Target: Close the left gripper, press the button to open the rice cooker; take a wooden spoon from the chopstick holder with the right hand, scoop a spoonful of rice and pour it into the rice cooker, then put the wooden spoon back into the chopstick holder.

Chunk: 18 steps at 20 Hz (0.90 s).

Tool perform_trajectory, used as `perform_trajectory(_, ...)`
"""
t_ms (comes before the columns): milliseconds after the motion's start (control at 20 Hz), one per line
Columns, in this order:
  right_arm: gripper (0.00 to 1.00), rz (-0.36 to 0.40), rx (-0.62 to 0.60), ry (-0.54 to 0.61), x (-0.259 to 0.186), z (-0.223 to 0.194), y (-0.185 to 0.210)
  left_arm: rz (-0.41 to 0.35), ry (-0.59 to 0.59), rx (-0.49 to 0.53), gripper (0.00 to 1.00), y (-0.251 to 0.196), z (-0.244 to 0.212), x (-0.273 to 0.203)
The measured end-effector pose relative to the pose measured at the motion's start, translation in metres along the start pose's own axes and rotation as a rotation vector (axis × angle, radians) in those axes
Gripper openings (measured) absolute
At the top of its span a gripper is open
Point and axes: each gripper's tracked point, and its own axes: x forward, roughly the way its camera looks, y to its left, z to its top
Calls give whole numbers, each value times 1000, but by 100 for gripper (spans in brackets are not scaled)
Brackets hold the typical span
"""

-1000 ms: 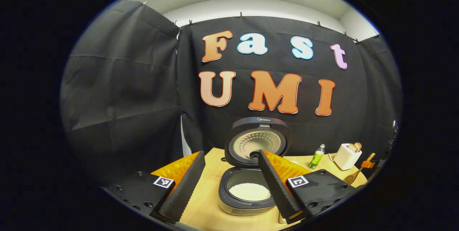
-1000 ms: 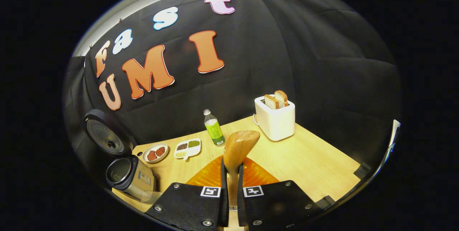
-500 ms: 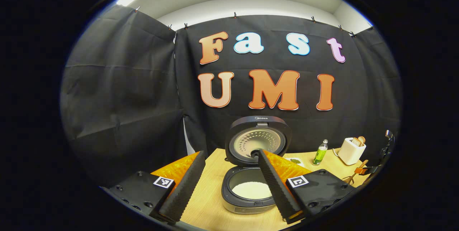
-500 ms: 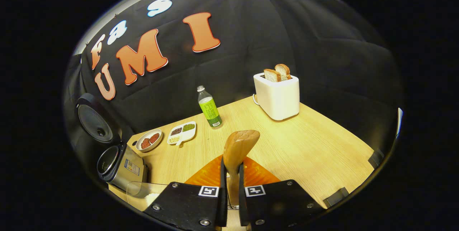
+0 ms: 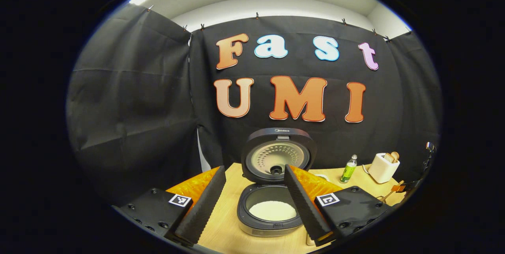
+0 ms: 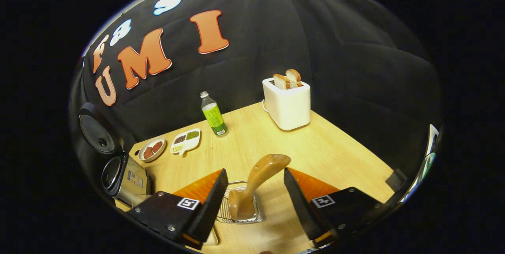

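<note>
So, left gripper view: my left gripper [image 5: 252, 198], jaws apart, faces the open rice cooker [image 5: 271, 210], rice inside. Right gripper view: right gripper [image 6: 254, 202] jaws apart, wooden spoon [image 6: 254, 185] standing in the wire chopstick holder [image 6: 238, 208]. Looks like the last step; next, back off straight.

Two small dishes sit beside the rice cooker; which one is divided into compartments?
The white dish nearer the green bottle has compartments holding differently coloured grains. The round dish, closer to the rice cooker, is undivided.
</note>
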Motion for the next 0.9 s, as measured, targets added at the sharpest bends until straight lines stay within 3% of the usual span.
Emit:
perform_trajectory(50, 94, -19, -24, -18, -9, 8, -7, -7, 0, 3, 97, -3, 2, 3)
perform_trajectory(450, 95, -45, -141, -196, -63, 94, -11, -80, -82, -13, 98, -46, 64, 49)
perform_trajectory(750, 95, -61, -172, -224, -75, 105, -11, -130, -123, -24, 99, -82, 136, 112)
perform_trajectory(900, 95, -57, -175, -239, -78, 109, -9, -138, -159, 17, 98, -94, 164, 139)
